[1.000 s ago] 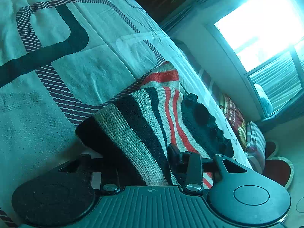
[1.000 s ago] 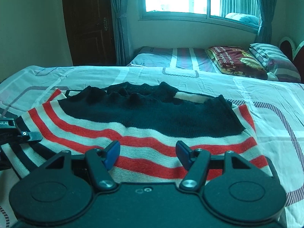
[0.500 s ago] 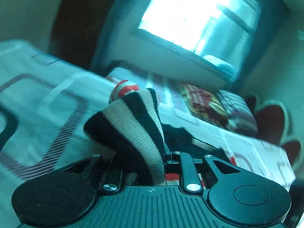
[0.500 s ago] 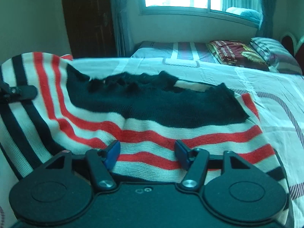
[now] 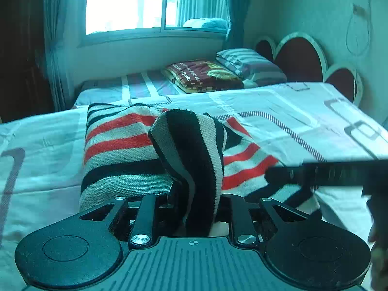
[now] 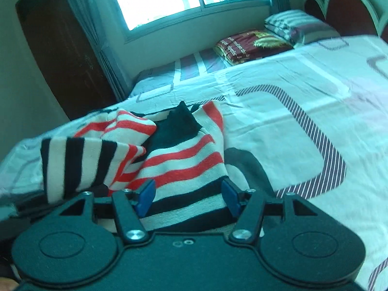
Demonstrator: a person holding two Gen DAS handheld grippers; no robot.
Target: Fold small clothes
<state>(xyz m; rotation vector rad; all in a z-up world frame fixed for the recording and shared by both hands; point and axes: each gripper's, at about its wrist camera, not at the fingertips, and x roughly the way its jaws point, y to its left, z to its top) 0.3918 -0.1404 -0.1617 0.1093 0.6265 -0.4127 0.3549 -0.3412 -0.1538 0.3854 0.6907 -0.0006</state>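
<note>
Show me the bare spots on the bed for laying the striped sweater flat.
Bare bedsheet lies right of the striped sweater, toward the headboard. More shows left of it. The far bed holds a folded blanket and pillow.

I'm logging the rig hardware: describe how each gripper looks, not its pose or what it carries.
The left gripper has a black body with a ribbed top plate, a small crosshair mark, two round discs, silver screws and black fingers. The right gripper has a smooth black body with the same discs and screws, but blue fingertip pads. No cables or sleeves show.
</note>
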